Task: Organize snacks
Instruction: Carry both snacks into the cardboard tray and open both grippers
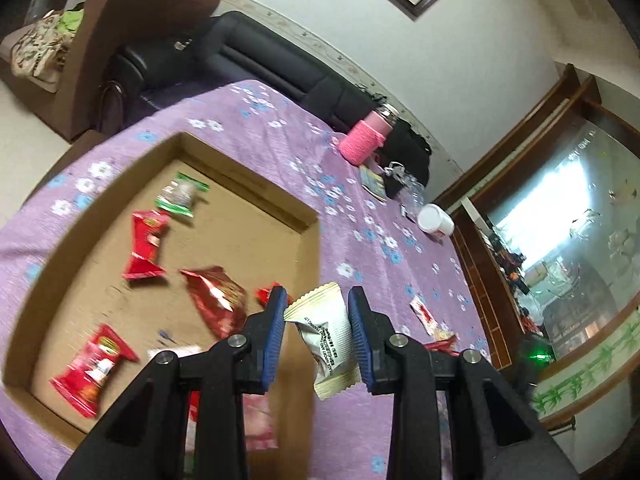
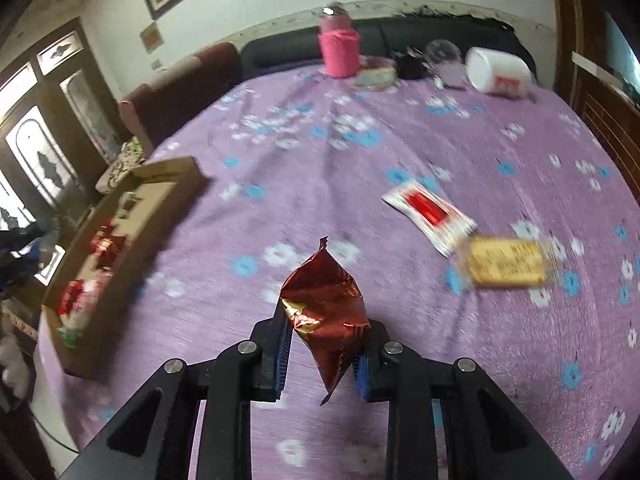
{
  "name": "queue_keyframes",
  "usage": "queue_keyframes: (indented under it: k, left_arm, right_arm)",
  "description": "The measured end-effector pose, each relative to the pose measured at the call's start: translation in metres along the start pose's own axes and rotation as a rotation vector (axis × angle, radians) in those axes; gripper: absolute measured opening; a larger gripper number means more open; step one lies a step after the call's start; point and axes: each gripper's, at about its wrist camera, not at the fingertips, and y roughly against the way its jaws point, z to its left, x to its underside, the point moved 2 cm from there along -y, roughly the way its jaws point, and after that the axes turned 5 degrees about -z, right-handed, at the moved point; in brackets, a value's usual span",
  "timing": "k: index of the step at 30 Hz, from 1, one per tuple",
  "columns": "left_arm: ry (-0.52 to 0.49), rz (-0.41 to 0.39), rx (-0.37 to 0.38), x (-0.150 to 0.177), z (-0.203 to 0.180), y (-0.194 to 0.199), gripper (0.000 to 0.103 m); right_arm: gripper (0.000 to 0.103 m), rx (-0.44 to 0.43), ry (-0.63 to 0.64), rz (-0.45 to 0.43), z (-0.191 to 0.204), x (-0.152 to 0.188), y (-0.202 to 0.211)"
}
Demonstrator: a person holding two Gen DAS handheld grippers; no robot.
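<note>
While several snacks already lie in the cardboard box (image 1: 316, 216), the left hand-held gripper (image 1: 318, 334) pinches a cream packet (image 1: 326, 340) beside it; the right hand-held gripper (image 2: 322, 354) grips a maroon packet (image 2: 326, 312), two packets (image 2: 430, 210) left right of the box.

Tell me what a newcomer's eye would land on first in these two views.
First, the snacks in the jaws: the left gripper holds a cream wrapper beside the cardboard tray, and the right gripper pinches a dark red foil packet above the purple floral tablecloth. Red packets lie scattered in the tray, and a pink bottle stands at the far edge.
</note>
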Motion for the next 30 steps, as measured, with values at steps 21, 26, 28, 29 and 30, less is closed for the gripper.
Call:
queue_keyframes:
  k: [21, 26, 28, 29, 30]
  left_arm:
    - [-0.025, 0.062, -0.198, -0.057, 0.067, -0.046, 0.031]
    - [-0.004, 0.079, -0.211, -0.063, 0.080, -0.060, 0.031]
    - [0.008, 0.079, -0.211, -0.064, 0.083, -0.060, 0.032]
    - [0.013, 0.080, -0.204, -0.063, 0.084, -0.060, 0.032]
    - [0.016, 0.080, -0.195, -0.063, 0.084, -0.059, 0.034]
  right_arm:
    - [0.029, -0.186, 0.157, 0.120, 0.199, -0.061, -0.112]
    - [0.029, -0.173, 0.150, 0.157, 0.211, -0.062, -0.143]
    - [0.031, -0.171, 0.158, 0.164, 0.215, -0.061, -0.151]
    - [0.031, -0.166, 0.166, 0.164, 0.217, -0.059, -0.153]
    - [0.031, -0.160, 0.173, 0.161, 0.219, -0.059, -0.155]
